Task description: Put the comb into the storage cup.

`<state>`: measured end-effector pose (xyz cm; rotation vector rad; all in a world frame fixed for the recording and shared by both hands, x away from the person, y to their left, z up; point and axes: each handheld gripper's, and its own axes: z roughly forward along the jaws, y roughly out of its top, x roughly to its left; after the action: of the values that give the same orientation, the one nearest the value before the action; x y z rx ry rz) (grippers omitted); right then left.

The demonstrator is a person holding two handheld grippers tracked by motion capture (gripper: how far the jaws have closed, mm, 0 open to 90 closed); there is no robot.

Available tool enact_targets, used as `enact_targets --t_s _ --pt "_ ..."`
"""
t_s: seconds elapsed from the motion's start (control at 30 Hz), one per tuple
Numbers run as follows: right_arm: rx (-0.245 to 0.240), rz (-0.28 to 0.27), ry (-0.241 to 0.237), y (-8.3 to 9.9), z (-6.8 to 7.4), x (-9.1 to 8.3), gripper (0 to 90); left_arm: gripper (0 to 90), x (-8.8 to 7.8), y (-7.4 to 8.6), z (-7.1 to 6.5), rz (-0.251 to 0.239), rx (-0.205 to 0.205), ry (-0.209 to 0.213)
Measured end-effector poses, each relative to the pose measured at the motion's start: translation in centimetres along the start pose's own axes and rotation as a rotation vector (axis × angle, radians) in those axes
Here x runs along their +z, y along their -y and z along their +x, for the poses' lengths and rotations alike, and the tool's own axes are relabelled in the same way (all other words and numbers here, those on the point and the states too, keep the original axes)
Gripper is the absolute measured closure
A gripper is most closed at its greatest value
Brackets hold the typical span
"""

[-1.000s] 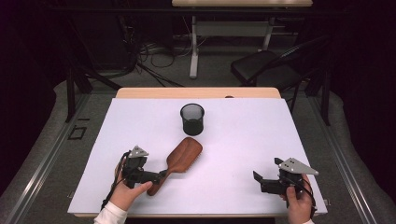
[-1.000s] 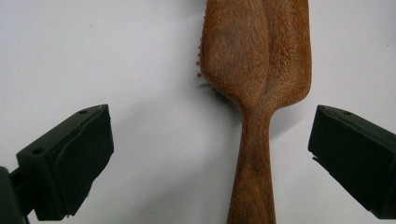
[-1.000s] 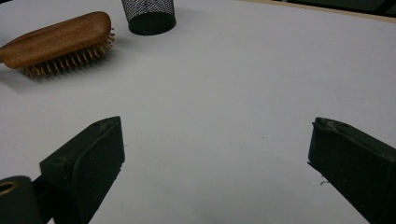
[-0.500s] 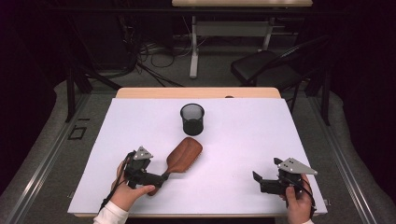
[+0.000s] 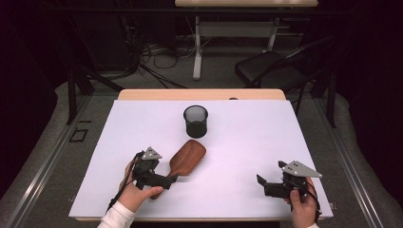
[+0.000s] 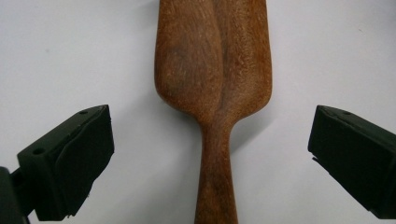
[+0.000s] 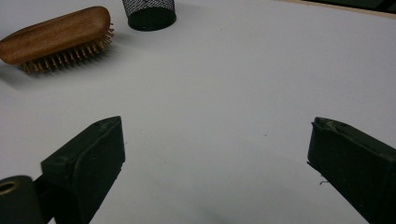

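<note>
Straddling the hairbrush (image 6: 215,93) handle, the left gripper (image 6: 210,154) is held wide; grasping remains undone, mesh cup (image 5: 196,120) at 12 o'clock.

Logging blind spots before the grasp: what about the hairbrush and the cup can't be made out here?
- Hairbrush: left gripper view, head's far end and handle's tip cut off by frame edges.
- Its bristles: high view, hidden under the wooden back.
- Mesh cup: right gripper view, upper part cut off; contents unreadable.
</note>
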<state>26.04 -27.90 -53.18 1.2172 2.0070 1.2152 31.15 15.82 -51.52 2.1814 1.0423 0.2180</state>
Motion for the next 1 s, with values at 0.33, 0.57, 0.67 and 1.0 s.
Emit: enact_targets --t_s 0.33,0.57,0.67,1.0 --pt "0.003 0.005 0.002 0.0 0.1 0.0 3.6 0.4 0.2 -1.1 -0.1 0.045 0.028 0.026" --pt "-0.001 0.000 0.002 0.0 0.0 0.0 3.6 0.4 0.4 -1.4 0.1 0.090 0.045 0.030" --pt "-0.001 0.000 0.002 0.0 0.0 0.0 3.5 0.4 0.5 -1.6 0.0 0.108 0.051 0.017" --pt "-0.002 -0.001 0.002 0.0 0.0 0.0 3.6 0.6 1.1 -1.9 -0.2 0.191 0.056 0.025"
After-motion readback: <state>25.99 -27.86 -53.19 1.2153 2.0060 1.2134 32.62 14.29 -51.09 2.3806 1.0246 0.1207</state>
